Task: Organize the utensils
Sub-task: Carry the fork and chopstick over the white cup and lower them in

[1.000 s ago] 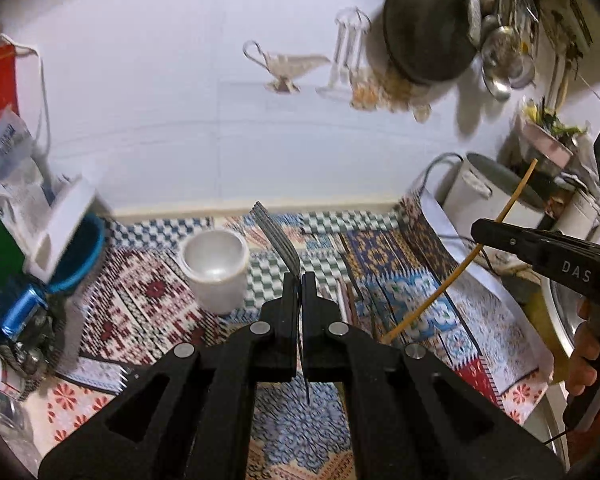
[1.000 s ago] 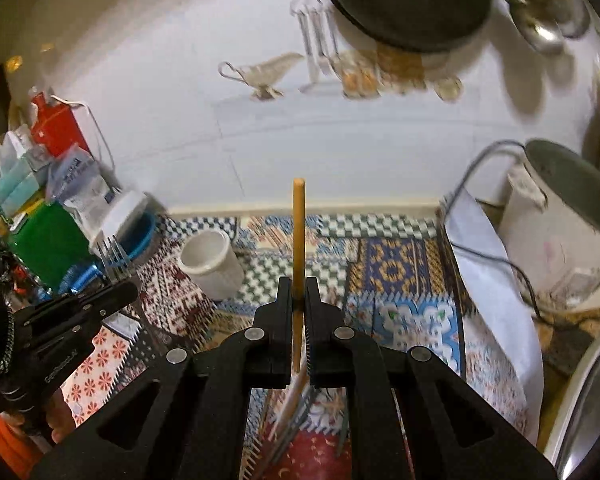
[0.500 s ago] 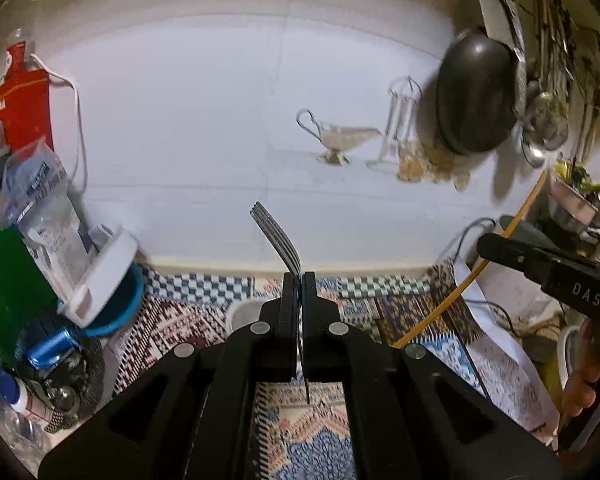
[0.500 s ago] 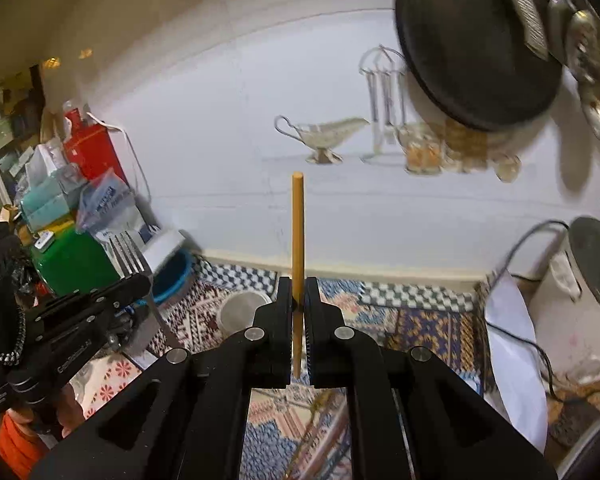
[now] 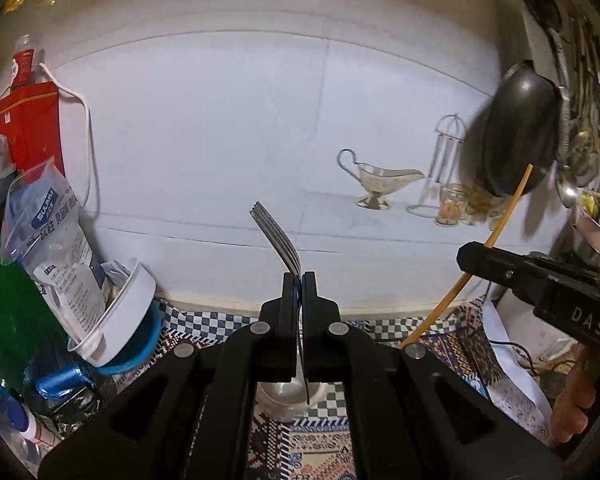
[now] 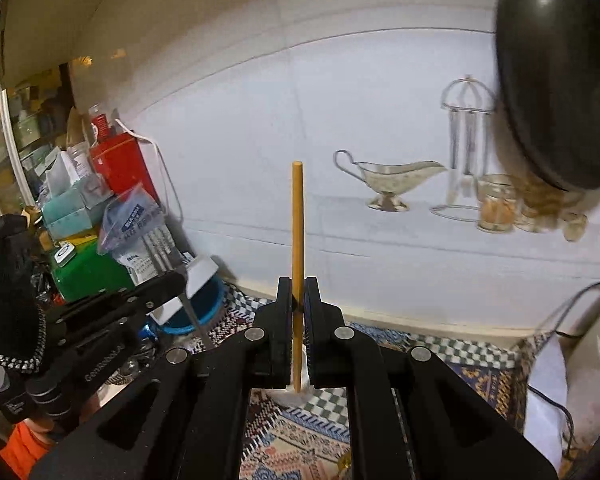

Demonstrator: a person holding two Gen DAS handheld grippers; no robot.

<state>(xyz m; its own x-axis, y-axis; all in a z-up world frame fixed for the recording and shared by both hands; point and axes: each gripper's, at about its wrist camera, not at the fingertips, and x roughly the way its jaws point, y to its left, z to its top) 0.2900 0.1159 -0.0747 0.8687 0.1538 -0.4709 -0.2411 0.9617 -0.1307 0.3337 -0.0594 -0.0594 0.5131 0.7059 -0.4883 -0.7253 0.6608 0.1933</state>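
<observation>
- fork [image 5: 278, 240]: clamped in my left gripper [image 5: 299, 280], jaws closed on the neck just below the tines, tines raised toward the wall and leaning left, handle hanging down between the fingers. i judge it stiff, smooth metal, light; a flat-side pinch near the neck should resist twisting, though the polished surface may slip if tilted.
- chopstick [image 6: 297, 240]: gripped upright in my right gripper [image 6: 298, 284], jaws closed on its lower part, most of the length above them. i judge it light, rigid and round, so it may roll or pivot in the pads; a hold nearer mid-length would steady it.
- white cup [image 5: 288, 394]: on the patterned mat [image 5: 320, 452] below the left gripper, partly hidden by its fingers; probable receptacle.
- surroundings: dark pan [image 6: 556, 80] hanging on the wall at right, packets and boxes crowded at left.
</observation>
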